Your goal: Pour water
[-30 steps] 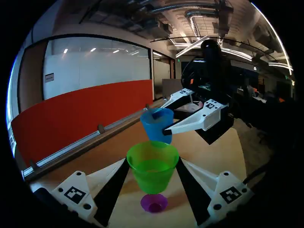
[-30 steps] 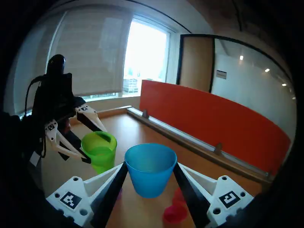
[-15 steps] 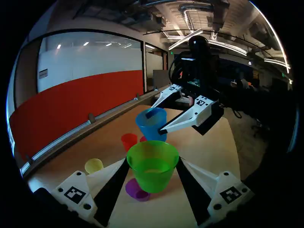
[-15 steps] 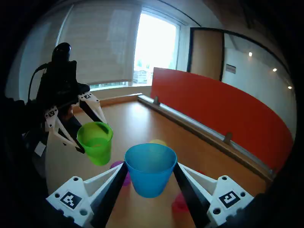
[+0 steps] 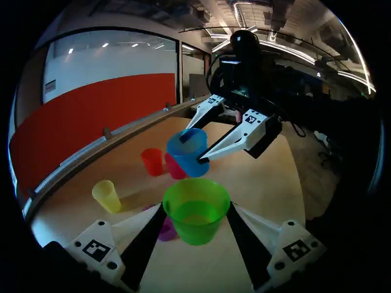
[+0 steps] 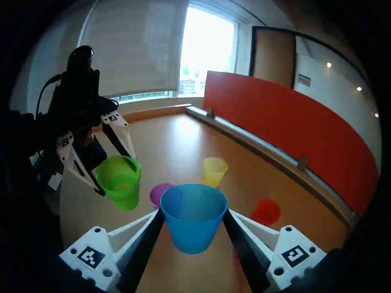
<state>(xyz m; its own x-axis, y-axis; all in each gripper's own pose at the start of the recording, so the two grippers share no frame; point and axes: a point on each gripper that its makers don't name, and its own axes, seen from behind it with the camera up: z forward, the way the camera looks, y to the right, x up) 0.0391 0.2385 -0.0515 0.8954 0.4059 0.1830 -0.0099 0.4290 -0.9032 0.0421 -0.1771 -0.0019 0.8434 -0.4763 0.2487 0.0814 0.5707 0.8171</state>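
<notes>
Hovering above the surface (image 5: 273, 176), a green cup (image 5: 196, 217) was gripped by the left claw (image 5: 196, 207) and a blue cup (image 6: 193, 224) by the right claw (image 6: 193, 212); yellow (image 6: 214, 171), red (image 6: 265, 212) and purple (image 6: 160, 194) cups were seen standing below.

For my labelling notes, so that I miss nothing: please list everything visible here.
green cup: one, green, held in the left gripper.
blue cup: one, blue, held in the right gripper.
yellow cup: one, yellow, on the table.
purple cup: one, purple, on the table.
orange-red cup: one, on the table.
dark red cup: one, beside the orange-red cup.
table: one, wooden.
partition: one, orange-red, along the table.
left gripper: white, shut on green cup.
right gripper: white, shut on blue cup.
</notes>
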